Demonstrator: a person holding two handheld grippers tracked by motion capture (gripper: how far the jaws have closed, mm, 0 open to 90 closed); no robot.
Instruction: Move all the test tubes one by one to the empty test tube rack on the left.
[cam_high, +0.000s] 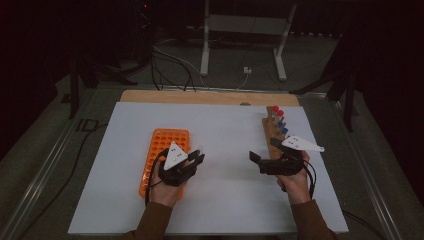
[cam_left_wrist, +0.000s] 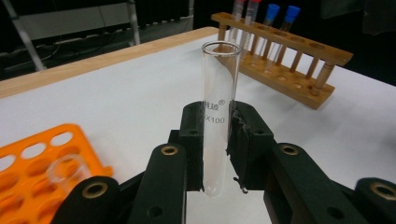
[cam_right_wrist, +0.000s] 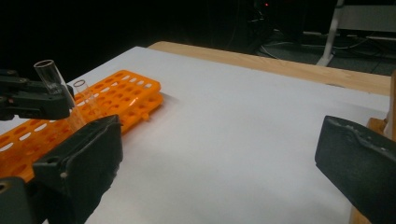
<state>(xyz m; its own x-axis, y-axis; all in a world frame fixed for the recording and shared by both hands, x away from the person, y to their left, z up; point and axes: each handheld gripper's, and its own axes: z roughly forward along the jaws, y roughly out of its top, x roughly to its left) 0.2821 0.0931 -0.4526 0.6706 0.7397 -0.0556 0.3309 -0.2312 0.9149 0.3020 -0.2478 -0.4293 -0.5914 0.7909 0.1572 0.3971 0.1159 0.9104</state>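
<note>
Left gripper (cam_left_wrist: 217, 140) clamping upright glass tube (cam_left_wrist: 218, 93), right gripper (cam_right_wrist: 219, 158) wide, empty

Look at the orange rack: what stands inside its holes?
One clear glass tube stands in the orange rack; the other holes in view are empty. The left tongs, gripping a second tube, cover part of the rack.

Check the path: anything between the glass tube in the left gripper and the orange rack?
Nothing visible. The left gripper holds the glass test tube upright beside the orange rack; one tube already stands in a rack hole there, the holes around it look open.
</note>
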